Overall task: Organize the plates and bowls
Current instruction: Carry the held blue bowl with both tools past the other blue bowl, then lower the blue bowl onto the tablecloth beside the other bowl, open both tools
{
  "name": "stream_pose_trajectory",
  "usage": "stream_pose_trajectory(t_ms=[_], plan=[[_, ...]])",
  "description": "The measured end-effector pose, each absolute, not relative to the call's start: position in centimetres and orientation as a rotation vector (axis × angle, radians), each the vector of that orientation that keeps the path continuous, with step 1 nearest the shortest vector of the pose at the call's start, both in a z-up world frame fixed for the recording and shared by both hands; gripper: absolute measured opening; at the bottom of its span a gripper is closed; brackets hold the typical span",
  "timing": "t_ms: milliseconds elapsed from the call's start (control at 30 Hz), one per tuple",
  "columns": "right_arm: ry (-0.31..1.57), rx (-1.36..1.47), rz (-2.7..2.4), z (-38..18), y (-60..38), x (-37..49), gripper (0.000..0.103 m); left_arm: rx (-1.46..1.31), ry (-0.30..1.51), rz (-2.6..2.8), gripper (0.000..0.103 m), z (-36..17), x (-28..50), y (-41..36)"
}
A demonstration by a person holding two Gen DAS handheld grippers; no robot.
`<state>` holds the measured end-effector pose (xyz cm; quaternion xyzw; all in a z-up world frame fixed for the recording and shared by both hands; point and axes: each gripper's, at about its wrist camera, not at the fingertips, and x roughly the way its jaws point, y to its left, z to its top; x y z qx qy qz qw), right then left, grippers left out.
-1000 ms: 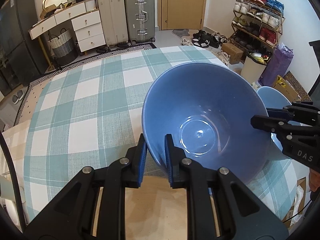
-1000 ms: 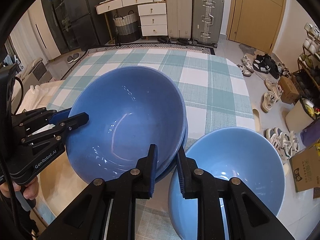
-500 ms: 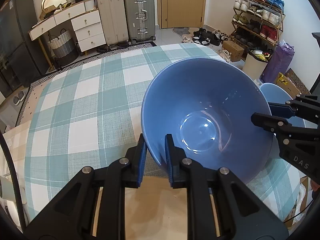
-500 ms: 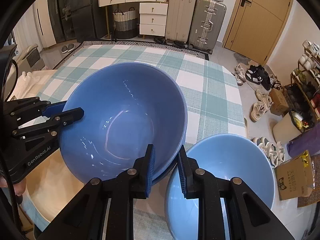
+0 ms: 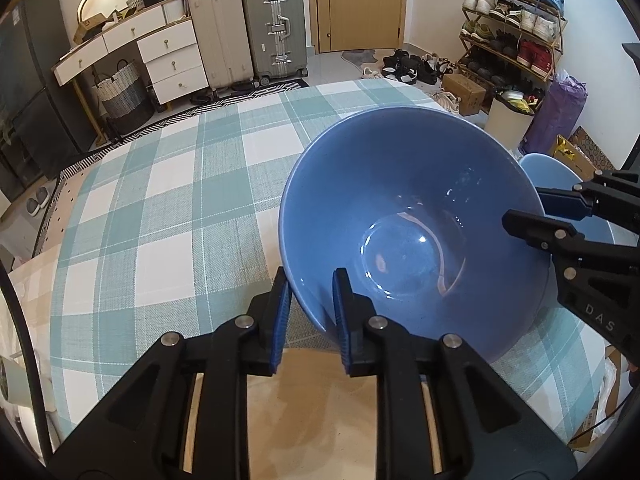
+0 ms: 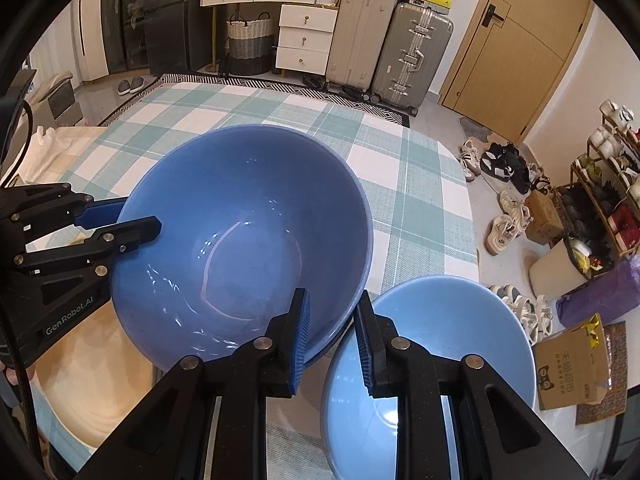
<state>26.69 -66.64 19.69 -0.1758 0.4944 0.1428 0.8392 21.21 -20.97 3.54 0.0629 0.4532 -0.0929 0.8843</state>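
The left gripper (image 5: 307, 309) had its blue pads closed on the near rim of the dark blue bowl (image 5: 412, 236), one pad outside the wall and one inside, so the bowl was held by that edge. The right gripper (image 6: 331, 330) stood with its jaws parted around the opposite rim of the same bowl; the inner pad lay against the inside wall, while the outer pad appeared to stand clear of it, so I judged it loosened rather than pinching.

Taking the dark blue bowl as the landmark, the two grippers faced each other across it, one on each side. Its edge showed a second rim line on the right gripper's side, which suggested it sat nested in another bowl, though that could not be told for certain. The light blue bowl (image 6: 430, 364) lay just beside it on the right gripper's side, rims close or touching, and partly beneath that gripper's outer finger. The checked tablecloth (image 5: 172, 208) stretched away beyond the bowl, and a pale wooden board (image 6: 86, 380) lay under its left-gripper side.

The right gripper was plainly the nearer one to the light blue bowl.
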Motion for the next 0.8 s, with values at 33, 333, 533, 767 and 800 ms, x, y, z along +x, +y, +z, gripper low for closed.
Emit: stream_pose_trajectory(t_ms=[33, 333, 533, 767, 800], plan=[[1.04, -0.383, 0.296, 19.67, -66.6, 26.7, 0.021, 0.131, 0.945, -0.195, 0.017, 3.55, 21.24, -20.98], [1.034, -0.403, 0.288, 19.37, -66.42, 26.9, 0.023, 0.12, 0.954, -0.195, 0.017, 3.36, 21.45, -20.73], [1.028, -0.43, 0.291, 19.15, -66.46, 26.91, 0.024, 0.077, 0.966, -0.218, 0.018, 3.51, 21.51, -20.3], [1.035, -0.405, 0.298, 19.33, -67.12, 26.86, 0.03, 0.076, 0.962, -0.214, 0.025, 3.66, 21.31, -20.38], [1.035, -0.4, 0.3, 19.39, -67.18, 26.81, 0.03, 0.072, 0.959, -0.214, 0.027, 3.77, 21.27, -20.33]])
